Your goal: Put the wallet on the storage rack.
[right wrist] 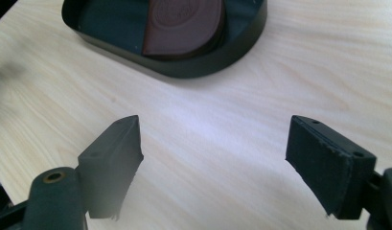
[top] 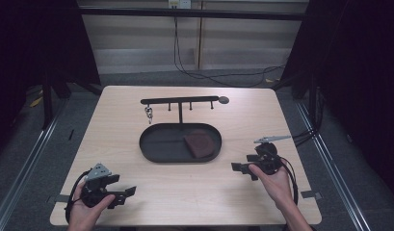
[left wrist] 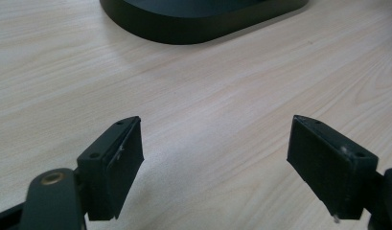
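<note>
Item 1, right gripper (top: 243, 168): my nearer tool to the work, jaws spread wide, nothing between them, hovering low over bare desk (top: 194, 187) just off the tray's near right end.

Item 2, left gripper (top: 122, 192): jaws likewise wide and empty, at the near left of the desk, well apart from the tray.

Item 3, wallet (right wrist: 181, 21): dark brown, leather-like, lying flat in the right half of the black oval tray (top: 156, 149), its edge close to the tray wall.

Item 4, rack (top: 180, 101): a thin black bar with pegs on a post rising from the tray's far side; a small metal clasp (top: 148, 114) hangs from its left end.

Risks, as I judge them:
- The wallet lies flat; a jaw coming straight down may slide over it or shove it against the wall rather than get under an edge.
- The raised rim may catch a low jaw and drag the tray.
- A high reach could knock the rack's bar.
</note>
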The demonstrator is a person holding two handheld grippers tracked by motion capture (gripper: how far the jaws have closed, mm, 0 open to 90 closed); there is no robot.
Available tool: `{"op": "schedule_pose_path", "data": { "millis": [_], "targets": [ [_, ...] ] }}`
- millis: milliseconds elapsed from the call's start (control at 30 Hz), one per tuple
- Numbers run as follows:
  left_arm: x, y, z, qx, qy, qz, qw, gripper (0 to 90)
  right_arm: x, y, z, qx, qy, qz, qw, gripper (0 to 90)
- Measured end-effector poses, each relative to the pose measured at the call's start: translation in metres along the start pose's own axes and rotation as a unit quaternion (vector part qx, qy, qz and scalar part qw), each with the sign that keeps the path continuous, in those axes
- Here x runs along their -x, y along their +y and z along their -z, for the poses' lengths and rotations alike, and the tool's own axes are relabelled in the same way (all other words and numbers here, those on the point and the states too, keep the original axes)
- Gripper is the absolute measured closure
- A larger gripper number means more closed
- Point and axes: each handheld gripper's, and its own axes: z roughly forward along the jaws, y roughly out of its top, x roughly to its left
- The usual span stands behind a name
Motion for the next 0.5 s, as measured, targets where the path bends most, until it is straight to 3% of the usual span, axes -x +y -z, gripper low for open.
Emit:
{"op": "schedule_pose_path", "data": {
  "millis": [200,500],
  "targets": [
    [0.001,0.000,-0.001,-0.003,0.000,-0.002,1.0000,19.7,0.006,-0.021,0.011,0.007,-0.003,-0.007,1.0000,19.3],
    [0.000,0.001,0.000,-0.004,0.000,-0.003,1.0000,19.7,0.029,-0.052,0.024,0.022,-0.019,-0.041,0.9988,19.4]
  ]
}}
